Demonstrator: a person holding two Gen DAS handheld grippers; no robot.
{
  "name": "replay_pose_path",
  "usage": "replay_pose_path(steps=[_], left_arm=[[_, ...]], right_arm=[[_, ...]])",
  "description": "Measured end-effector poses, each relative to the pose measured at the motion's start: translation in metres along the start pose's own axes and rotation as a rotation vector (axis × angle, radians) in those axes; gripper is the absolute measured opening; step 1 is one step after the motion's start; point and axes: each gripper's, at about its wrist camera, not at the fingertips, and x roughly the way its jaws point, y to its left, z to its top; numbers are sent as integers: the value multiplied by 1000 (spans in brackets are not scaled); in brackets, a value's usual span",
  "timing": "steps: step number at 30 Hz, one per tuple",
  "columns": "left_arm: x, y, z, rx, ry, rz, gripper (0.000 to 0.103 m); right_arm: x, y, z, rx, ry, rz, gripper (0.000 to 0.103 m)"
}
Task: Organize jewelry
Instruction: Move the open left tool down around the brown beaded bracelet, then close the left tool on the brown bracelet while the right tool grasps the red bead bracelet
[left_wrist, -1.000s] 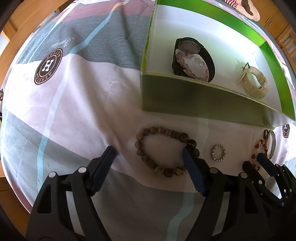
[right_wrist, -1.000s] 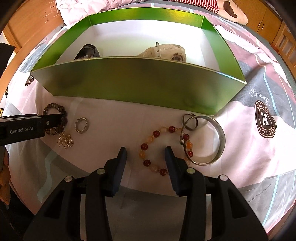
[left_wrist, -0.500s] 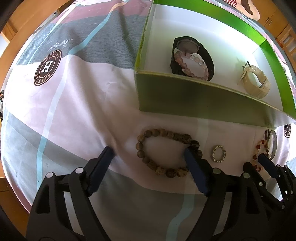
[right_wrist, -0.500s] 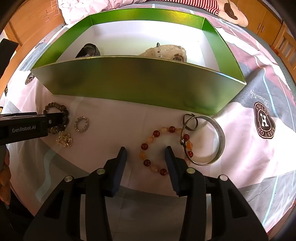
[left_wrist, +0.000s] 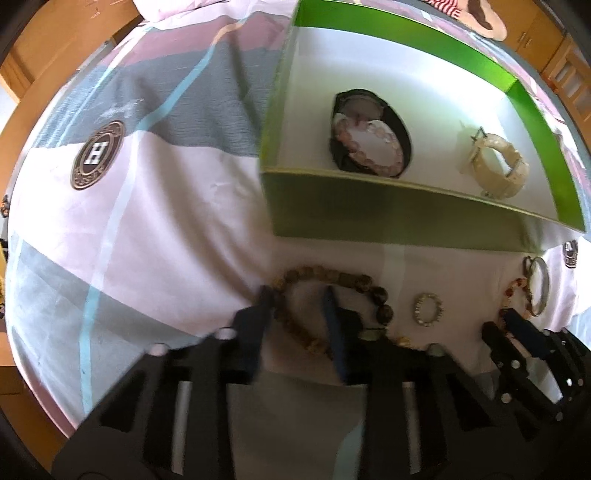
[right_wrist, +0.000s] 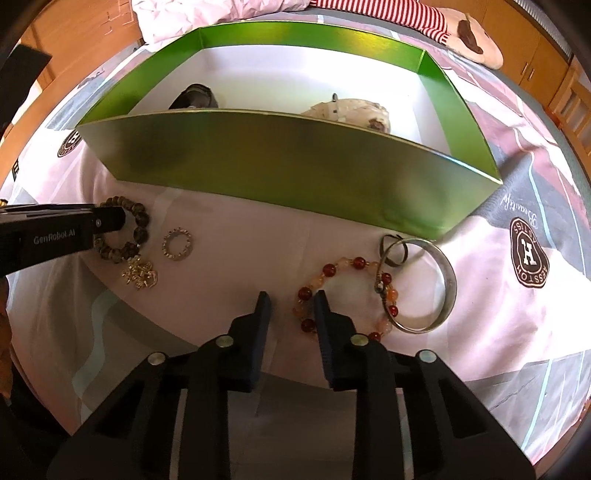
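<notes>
Between the fingers of the left gripper (left_wrist: 297, 295) lies the near-left arc of the brown bead bracelet (left_wrist: 354, 282); the jaws have just been closing around that strand and now stand narrow, one finger outside the loop and one inside it, though the blur keeps me from telling whether the pads actually press on the beads. Just to the right of this gripper sits a small silver ring (left_wrist: 427, 309), and a little gold trinket (right_wrist: 140, 275) lies close by its tip in the right wrist view. Ahead of both grippers stands the green box (left_wrist: 388, 218), its near wall facing them; inside it rest a black watch (left_wrist: 400, 129) with a pink bead bracelet (left_wrist: 365, 147) lying over it, and, further right, a cream bangle (left_wrist: 498, 171). The right gripper (right_wrist: 291, 301) has also just been closing, and its jaws stand narrow around the near-left beads of the red and amber bracelet (right_wrist: 354, 263), with a gap showing beside the left finger. Just right of that gripper a silver bangle (right_wrist: 448, 280) overlaps the bracelet, touching a small dark ring (right_wrist: 393, 251). Everything lies on a pink and grey patterned cloth (left_wrist: 166, 206).
</notes>
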Motion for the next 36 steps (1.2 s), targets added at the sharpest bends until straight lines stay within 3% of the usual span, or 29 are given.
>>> replay_pose_path(steps=[1, 3, 6, 11, 22, 25, 28, 31, 35, 36], left_arm=[[-1, -2, 0, 6, -2, -2, 14], [-1, -6, 0, 16, -3, -8, 8], [-4, -9, 0, 7, -8, -17, 8], [-22, -11, 2, -10, -41, -58, 8], [-91, 17, 17, -37, -177, -198, 8], [-95, 24, 12, -39, -190, -203, 8], [-89, 21, 12, -34, -168, -193, 8], [-82, 19, 9, -24, -158, -200, 8], [-82, 14, 7, -9, -159, -205, 8], [-82, 13, 6, -4, -159, -204, 8]], right_arm=[[0, 0, 0, -1, -1, 2, 23], [0, -1, 0, 4, -5, 11, 18], [-1, -3, 4, 15, -17, 28, 11], [-14, -8, 11, 33, -67, 45, 10], [-74, -8, 22, 4, -297, 106, 5], [-66, -11, 22, 17, -244, 88, 5], [-42, -26, 21, 103, -125, 142, 6], [-28, -21, 17, 84, -87, 110, 14], [-21, -2, 12, 9, -59, 108, 36], [-16, 3, 11, -12, -43, 98, 36]])
